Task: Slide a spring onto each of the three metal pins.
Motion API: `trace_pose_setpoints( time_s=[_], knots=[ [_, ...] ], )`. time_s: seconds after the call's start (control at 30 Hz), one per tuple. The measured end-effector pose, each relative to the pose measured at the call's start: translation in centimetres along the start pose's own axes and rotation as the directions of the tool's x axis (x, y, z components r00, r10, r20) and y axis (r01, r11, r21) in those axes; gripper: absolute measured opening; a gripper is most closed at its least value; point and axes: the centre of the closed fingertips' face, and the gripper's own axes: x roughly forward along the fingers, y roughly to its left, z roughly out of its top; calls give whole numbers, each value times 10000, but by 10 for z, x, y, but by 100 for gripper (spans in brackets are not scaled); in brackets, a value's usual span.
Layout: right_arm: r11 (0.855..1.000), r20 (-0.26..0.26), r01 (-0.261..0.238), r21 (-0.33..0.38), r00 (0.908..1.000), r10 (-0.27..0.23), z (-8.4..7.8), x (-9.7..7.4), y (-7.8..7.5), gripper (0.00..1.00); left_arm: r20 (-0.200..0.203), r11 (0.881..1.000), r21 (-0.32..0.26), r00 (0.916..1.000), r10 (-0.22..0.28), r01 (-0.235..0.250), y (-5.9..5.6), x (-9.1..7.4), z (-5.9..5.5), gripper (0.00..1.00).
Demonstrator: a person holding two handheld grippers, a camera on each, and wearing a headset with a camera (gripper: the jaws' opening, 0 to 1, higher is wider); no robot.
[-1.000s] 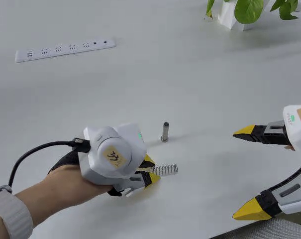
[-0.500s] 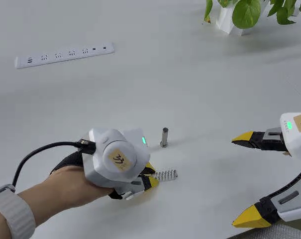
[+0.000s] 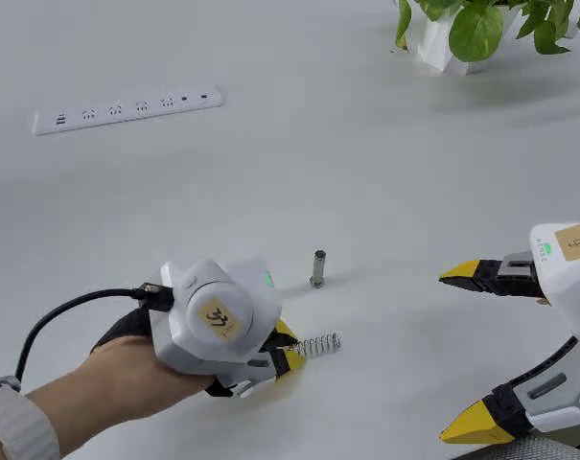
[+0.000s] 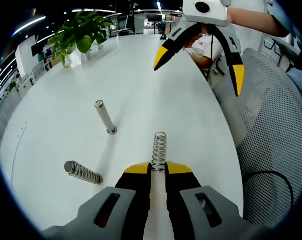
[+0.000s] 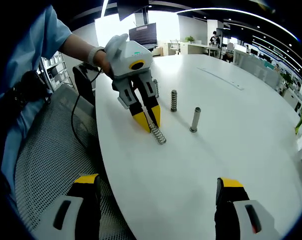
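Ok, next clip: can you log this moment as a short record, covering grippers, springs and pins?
left gripper: jaws shut on one end of a spring, which sticks out forward
right gripper: jaws wide open, holding nothing, off to the side
bare pin: upright on the table, no spring on it, apart from the held spring
loaded pin: upright, already wearing a spring
background: power strip and plant at the far side
progress: held spring not yet on the bare pin

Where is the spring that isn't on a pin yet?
In the head view, the spring lies low and centre, pinched at one end by the fingers of the left gripper. It is just nearer the person than the bare pin.
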Motion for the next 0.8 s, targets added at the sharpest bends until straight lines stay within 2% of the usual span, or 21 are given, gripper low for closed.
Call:
trace_pose_setpoints(
  time_s=[0.17, 0.4, 0.53, 0.67, 0.8],
  knots=[
    [10000, 71, 23, -50, 10000, -23, 5, 0, -1, 96, 221, 9992, -346, 9995, 205, -197, 1, -6, -3, 7],
    [9998, 141, -54, -214, 9999, 57, 13, 2, 1, 94, 619, 9971, -654, 9971, 442, -401, -2, -17, -1, 7],
    [9995, 243, -131, -296, 9996, 138, 21, 5, 1, 94, 919, 9956, -801, 9942, 555, -482, -6, -23, 0, 7],
    [9988, 285, -185, -449, 9994, 198, 28, 8, 2, 93, 981, 9953, -788, 9931, 645, -568, -8, -30, -2, 7],
    [9975, 516, -390, -595, 9978, 421, 42, 11, 7, 91, 1202, 9932, -920, 9894, 815, -706, -9, -38, -2, 7]
  ],
)
